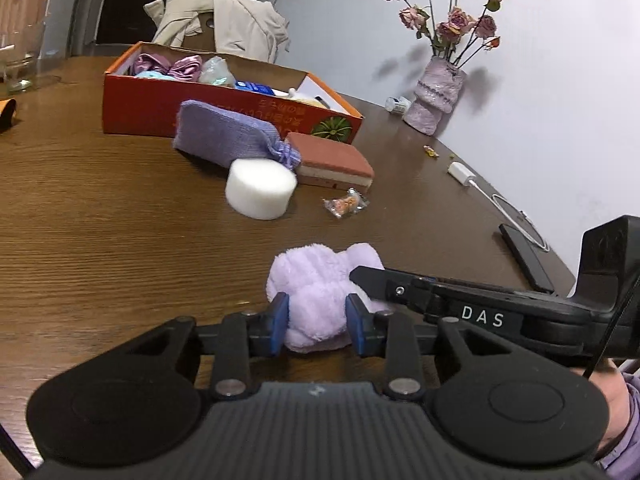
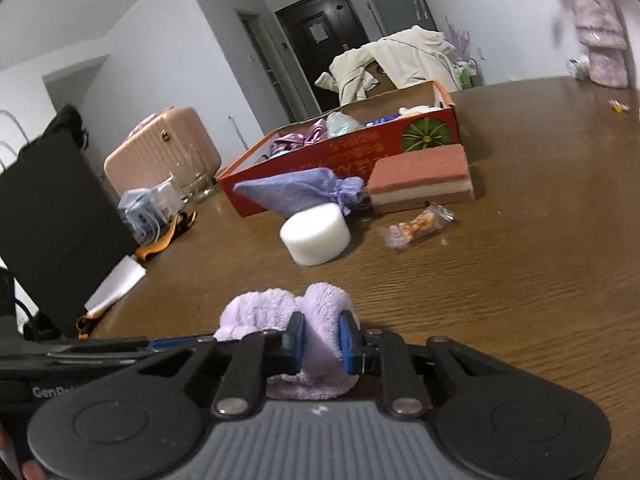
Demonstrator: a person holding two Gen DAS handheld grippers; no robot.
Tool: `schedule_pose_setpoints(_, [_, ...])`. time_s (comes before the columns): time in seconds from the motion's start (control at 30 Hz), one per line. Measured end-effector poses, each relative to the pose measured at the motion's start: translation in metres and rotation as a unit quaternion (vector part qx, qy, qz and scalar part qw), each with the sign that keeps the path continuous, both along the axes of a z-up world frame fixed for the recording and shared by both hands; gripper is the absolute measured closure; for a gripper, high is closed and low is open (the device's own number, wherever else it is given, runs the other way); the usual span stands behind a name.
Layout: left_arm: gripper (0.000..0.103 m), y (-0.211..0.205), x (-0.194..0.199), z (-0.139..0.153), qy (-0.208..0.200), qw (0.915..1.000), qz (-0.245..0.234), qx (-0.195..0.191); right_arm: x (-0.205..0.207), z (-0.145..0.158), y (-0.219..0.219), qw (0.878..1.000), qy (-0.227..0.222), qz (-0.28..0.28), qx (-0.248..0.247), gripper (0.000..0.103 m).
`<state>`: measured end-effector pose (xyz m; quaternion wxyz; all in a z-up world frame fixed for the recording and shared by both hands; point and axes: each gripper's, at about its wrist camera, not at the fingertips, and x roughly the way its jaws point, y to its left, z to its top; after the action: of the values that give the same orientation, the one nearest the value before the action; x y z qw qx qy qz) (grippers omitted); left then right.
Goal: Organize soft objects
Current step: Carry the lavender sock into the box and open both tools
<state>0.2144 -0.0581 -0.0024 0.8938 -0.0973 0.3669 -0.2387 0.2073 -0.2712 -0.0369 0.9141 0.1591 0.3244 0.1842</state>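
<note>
Low in both frames, a fluffy lilac cloth (image 1: 320, 292) lay bunched on the brown worktop (image 1: 100, 240), pinched from two sides: the left tongs (image 1: 317, 322) squeezed its near end between blue pads, and the right tongs (image 2: 322, 344) clamped a fold of it tightly. Above centre, well apart, sat a white foam cylinder (image 1: 260, 192), a purple pouch (image 1: 224, 136) and a red-topped sponge (image 1: 332, 160) before an orange box (image 1: 160, 108).

Fluffy cloth (image 1: 320, 280) sat nearest on the table (image 1: 100, 240); foam puck (image 1: 260, 192), pouch (image 1: 224, 136) and sponge (image 1: 332, 160) lay further back, before the box (image 1: 160, 108).
</note>
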Motion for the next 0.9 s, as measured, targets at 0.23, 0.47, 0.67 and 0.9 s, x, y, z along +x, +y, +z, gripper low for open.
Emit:
schedule_pose_setpoints(0.23, [0.072, 0.003, 0.006, -0.001, 0.002, 1.0, 0.008, -0.002, 0.001, -0.001, 0.002, 1.0, -0.002, 0.003, -0.015, 0.084])
schedule_pose_setpoints(0.47, [0.072, 0.006, 0.008, 0.011, -0.018, 0.9996, -0.001, -0.021, 0.002, 0.012, 0.001, 1.0, -0.019, 0.001, -0.011, 0.084])
schedule_pose_setpoints(0.67, [0.072, 0.008, 0.022, 0.042, -0.057, 0.9974, -0.008, -0.042, 0.018, 0.046, 0.0, 0.998, -0.054, 0.008, -0.021, 0.084])
schedule_pose_setpoints(0.9, [0.072, 0.019, 0.056, 0.063, -0.089, 0.9937, -0.003, -0.069, 0.054, 0.072, 0.012, 0.995, -0.086, 0.023, -0.037, 0.084])
